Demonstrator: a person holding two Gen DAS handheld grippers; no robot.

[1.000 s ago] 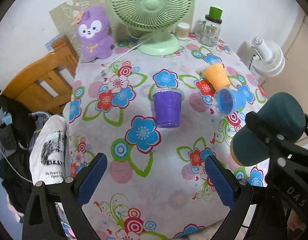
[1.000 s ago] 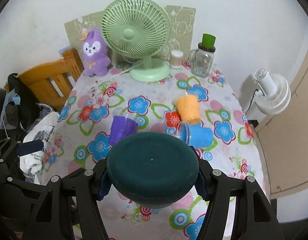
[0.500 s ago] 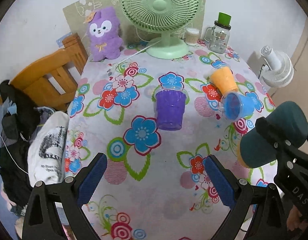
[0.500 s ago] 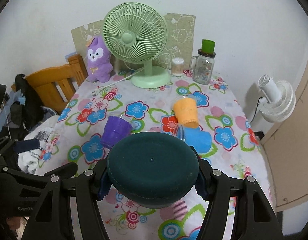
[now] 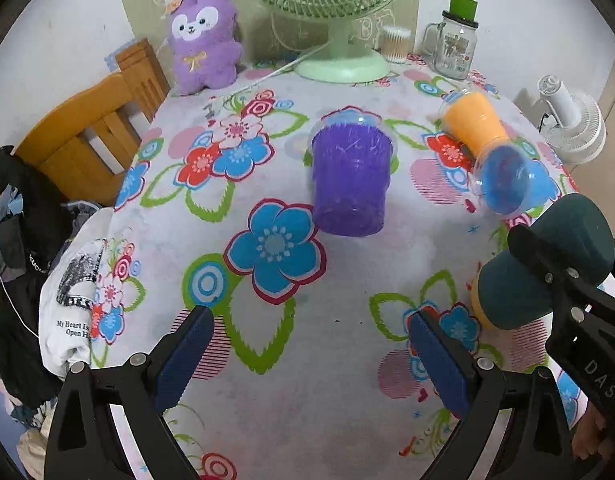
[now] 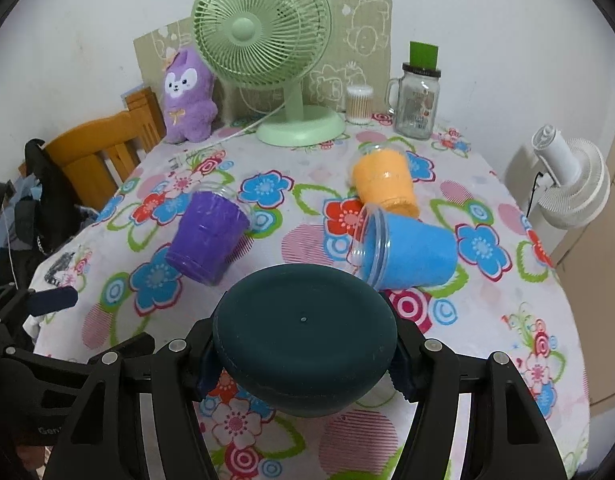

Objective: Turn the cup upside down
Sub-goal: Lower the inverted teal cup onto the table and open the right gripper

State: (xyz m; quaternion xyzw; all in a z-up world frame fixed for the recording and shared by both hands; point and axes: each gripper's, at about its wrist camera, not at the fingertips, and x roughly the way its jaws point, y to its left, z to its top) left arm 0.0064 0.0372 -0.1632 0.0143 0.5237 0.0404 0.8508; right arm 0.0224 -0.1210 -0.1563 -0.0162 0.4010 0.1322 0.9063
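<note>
My right gripper (image 6: 303, 364) is shut on a dark teal cup (image 6: 303, 340), held above the table's front with its base toward the camera. The same cup (image 5: 547, 264) shows at the right of the left wrist view, tilted, with a yellow rim at its lower end. My left gripper (image 5: 307, 356) is open and empty over the floral tablecloth (image 5: 267, 360), its jaws wide apart. A purple cup (image 5: 349, 176) lies on its side ahead. An orange cup (image 5: 473, 122) and a blue cup (image 5: 507, 184) lie on their sides at the right, touching.
A green table fan (image 6: 267, 52), a purple plush toy (image 6: 187, 96), a cotton-swab jar (image 6: 359, 104) and a glass mug with a green lid (image 6: 417, 96) stand at the back. A wooden chair (image 5: 87, 132) with clothes stands left. A white fan (image 6: 567, 184) stands right, off the table.
Both grippers have moved down and forward toward the table, so the cups look larger. The teal cup stays gripped. The cups on the table have not moved.
</note>
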